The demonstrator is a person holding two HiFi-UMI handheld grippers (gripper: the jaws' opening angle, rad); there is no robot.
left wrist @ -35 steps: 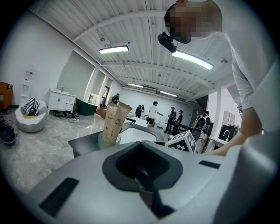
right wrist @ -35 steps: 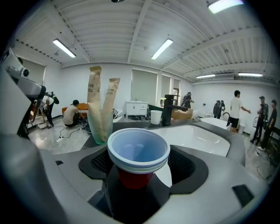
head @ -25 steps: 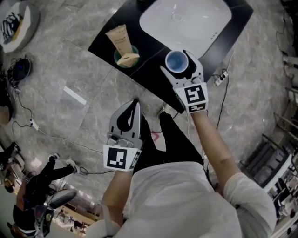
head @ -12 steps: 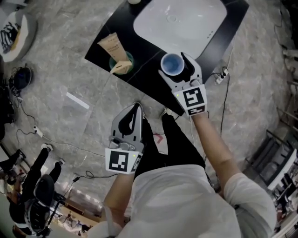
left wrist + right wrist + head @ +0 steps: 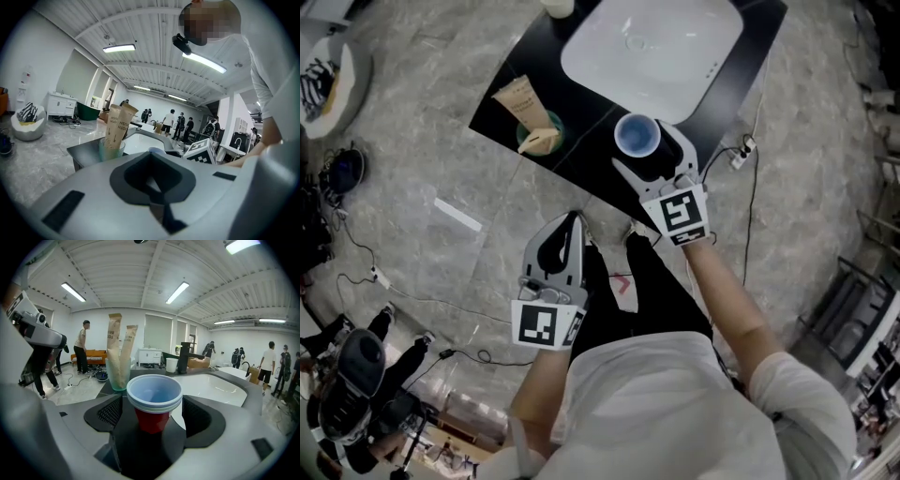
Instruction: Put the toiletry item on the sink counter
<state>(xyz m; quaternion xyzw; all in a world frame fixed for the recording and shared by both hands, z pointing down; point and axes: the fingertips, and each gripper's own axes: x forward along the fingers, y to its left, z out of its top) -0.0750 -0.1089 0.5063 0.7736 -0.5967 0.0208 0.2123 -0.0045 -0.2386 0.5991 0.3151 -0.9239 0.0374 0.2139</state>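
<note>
A red cup (image 5: 636, 136) with a pale blue inside is held upright in my right gripper (image 5: 649, 150), which is shut on it over the front of the black sink counter (image 5: 581, 150), beside the white basin (image 5: 652, 47). In the right gripper view the cup (image 5: 153, 401) stands between the jaws of the right gripper (image 5: 152, 417). A green glass with two beige tubes (image 5: 536, 131) stands on the counter's left part. My left gripper (image 5: 570, 220) is shut and empty, held low by the person's leg. The left gripper (image 5: 152, 180) points toward the glass with tubes (image 5: 112, 140).
A black faucet (image 5: 185, 357) and a small white cup (image 5: 172, 364) stand at the counter's back. Cables and a power strip (image 5: 741, 155) lie on the grey stone floor. Several people stand in the room behind.
The head view has shifted a little. The right gripper keeps the cup over the counter's front; the left gripper has hardly moved.
</note>
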